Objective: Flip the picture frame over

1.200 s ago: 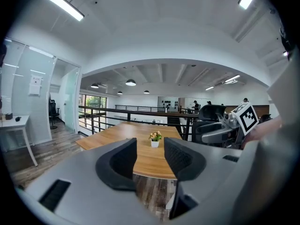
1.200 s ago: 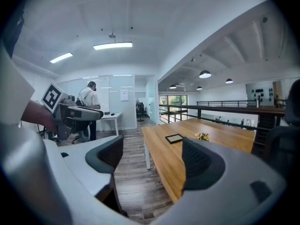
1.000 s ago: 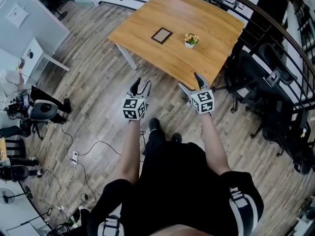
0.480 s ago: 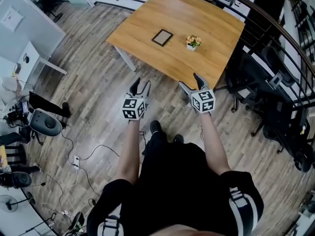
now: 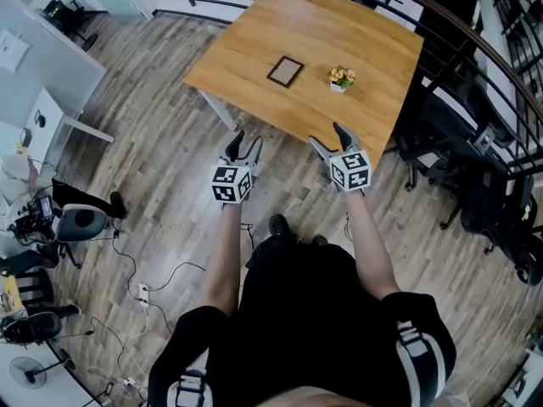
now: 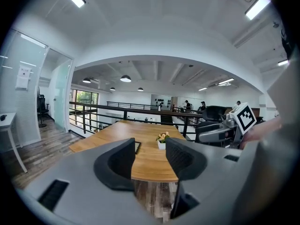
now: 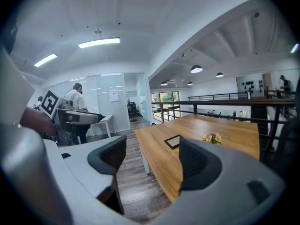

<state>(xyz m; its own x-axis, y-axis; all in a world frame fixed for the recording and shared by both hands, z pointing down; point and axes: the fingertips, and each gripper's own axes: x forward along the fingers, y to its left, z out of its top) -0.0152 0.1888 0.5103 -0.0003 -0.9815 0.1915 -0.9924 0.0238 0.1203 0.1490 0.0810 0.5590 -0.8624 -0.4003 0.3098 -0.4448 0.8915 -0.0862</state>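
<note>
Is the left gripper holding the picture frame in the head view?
No, the picture frame lies flat on the wooden table, well ahead of the left gripper, whose jaws stand apart and empty.

The picture frame [image 5: 285, 71] is small and rectangular, with a dark border and a paler middle. It lies flat near the middle of the wooden table [image 5: 246, 45], beside a little flower pot [image 5: 342, 79] but apart from it.

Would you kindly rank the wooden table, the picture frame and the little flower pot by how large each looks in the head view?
1. wooden table: by far the largest.
2. picture frame: somewhat larger than the pot.
3. flower pot: smallest, flowers included.
The frame and pot lie side by side on the table, so nearness hardly skews the order.
</note>
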